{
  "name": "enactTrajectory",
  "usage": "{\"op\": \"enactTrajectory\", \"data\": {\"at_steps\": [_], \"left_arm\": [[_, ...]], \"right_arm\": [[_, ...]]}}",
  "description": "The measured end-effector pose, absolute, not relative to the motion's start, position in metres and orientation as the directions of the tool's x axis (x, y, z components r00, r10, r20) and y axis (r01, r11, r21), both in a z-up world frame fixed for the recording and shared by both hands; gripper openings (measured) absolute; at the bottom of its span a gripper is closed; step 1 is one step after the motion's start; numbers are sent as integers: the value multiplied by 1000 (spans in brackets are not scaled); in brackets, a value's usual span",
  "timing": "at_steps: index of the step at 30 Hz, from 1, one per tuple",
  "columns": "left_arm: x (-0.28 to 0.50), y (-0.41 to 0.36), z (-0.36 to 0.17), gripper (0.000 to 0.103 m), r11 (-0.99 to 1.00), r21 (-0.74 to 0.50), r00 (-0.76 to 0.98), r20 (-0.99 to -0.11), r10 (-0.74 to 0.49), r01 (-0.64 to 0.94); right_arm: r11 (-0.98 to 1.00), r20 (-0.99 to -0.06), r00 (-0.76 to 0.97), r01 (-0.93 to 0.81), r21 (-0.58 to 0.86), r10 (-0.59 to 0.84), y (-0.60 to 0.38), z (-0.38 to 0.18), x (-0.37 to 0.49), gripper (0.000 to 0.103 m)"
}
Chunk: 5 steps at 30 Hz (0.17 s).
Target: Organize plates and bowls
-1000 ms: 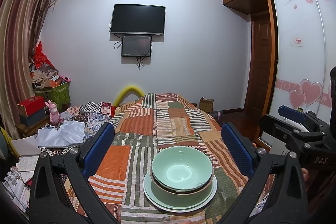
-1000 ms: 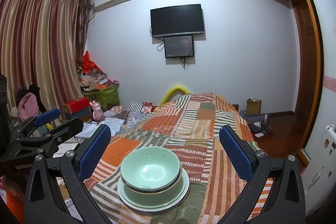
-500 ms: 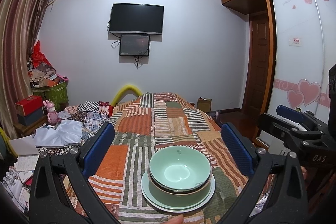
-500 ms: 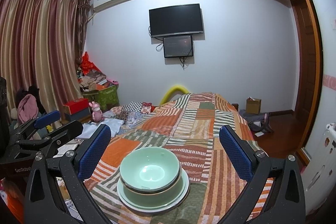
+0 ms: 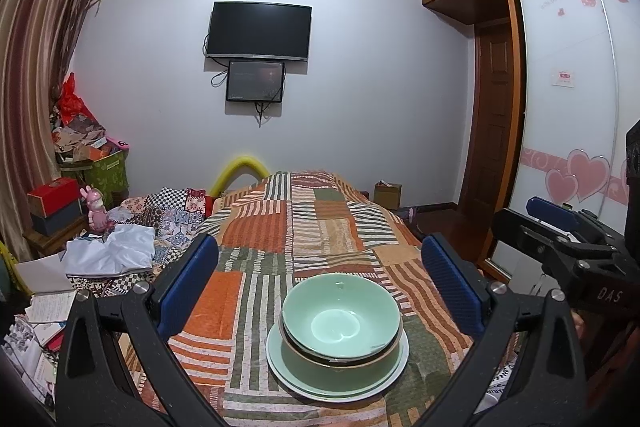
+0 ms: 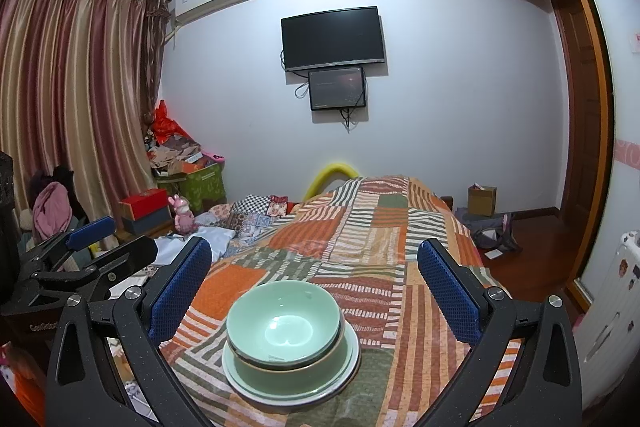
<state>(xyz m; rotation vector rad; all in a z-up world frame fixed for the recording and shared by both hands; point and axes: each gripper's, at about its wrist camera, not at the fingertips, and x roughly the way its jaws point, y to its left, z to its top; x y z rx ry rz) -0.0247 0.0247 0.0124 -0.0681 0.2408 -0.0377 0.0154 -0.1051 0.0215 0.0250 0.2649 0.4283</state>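
- Both pairs of blue-padded fingers are spread wide and hold nothing: the left gripper (image 5: pixel 320 279) and the right gripper (image 6: pixel 314 285) each hang above the near end of the bed, clear of the crockery.
- A pale green glazed ceramic bowl (image 5: pixel 341 315) sits nested in a second, larger green bowl with a dark rim (image 5: pixel 340 367), and both rest on a pale green round plate (image 5: pixel 280 359); the stack stands on the patchwork quilt of orange, green and white stripes (image 5: pixel 256 239), near its front edge.
- Glazed ceramic like this is likely stiff, fairly heavy, slick under the pads and breakable if dropped or knocked.
- A pinch across the top bowl's rim, one finger inside and one outside, looks the safest hold; its curved wall would probably slip out of a sideways squeeze.
- Soft bedding beneath may let the stack rock when pressed.
- Away to the left lie folded white cloth (image 5: pixel 112 253) and a pink toy rabbit (image 5: pixel 96 209); a black wall-mounted television (image 5: pixel 260 31) hangs beyond.
- Nothing stands between the fingers and the stack; the other gripper is just beside, so they may crowd one another.
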Motion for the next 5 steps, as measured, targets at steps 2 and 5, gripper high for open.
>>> {"op": "enactTrajectory", "data": {"at_steps": [2, 5], "left_arm": [[-25, 24, 12, 103, 997, -70, 971, -235, -40, 25], [-25, 25, 12, 103, 997, -71, 971, -235, -37, 21]], "right_arm": [[910, -250, 875, -407, 83, 414, -105, 21, 16, 103], [910, -250, 876, -406, 83, 413, -104, 21, 16, 103]]}}
